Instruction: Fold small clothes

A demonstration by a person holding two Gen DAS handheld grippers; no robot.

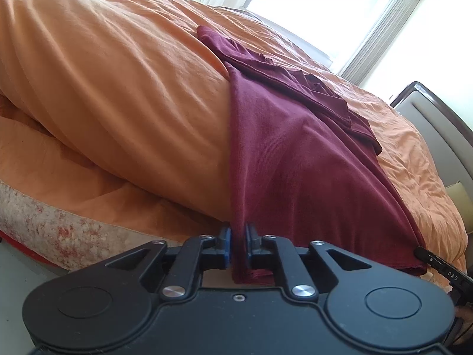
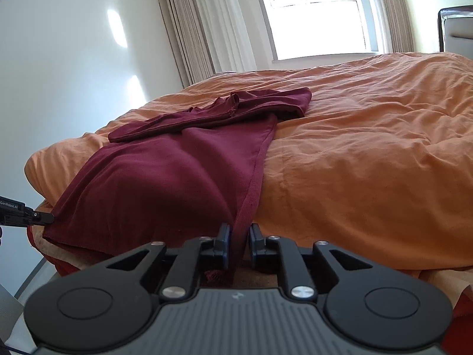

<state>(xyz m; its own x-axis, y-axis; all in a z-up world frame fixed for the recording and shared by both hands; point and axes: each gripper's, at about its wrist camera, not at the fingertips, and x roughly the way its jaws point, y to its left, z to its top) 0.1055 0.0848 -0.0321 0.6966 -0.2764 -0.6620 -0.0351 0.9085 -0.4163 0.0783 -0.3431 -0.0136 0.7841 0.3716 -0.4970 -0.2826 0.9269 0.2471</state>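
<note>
Jaws of both grippers, left and right, stand narrowly parted around the shirt's near hem corners, keeping it spread over the bed for folding.

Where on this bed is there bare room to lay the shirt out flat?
The widest bare stretch of the orange duvet lies right of the maroon shirt in the right wrist view, running toward the window. It is crowded at the near bed edge, where the left tool and right tool straddle the shirt's corners.
</note>
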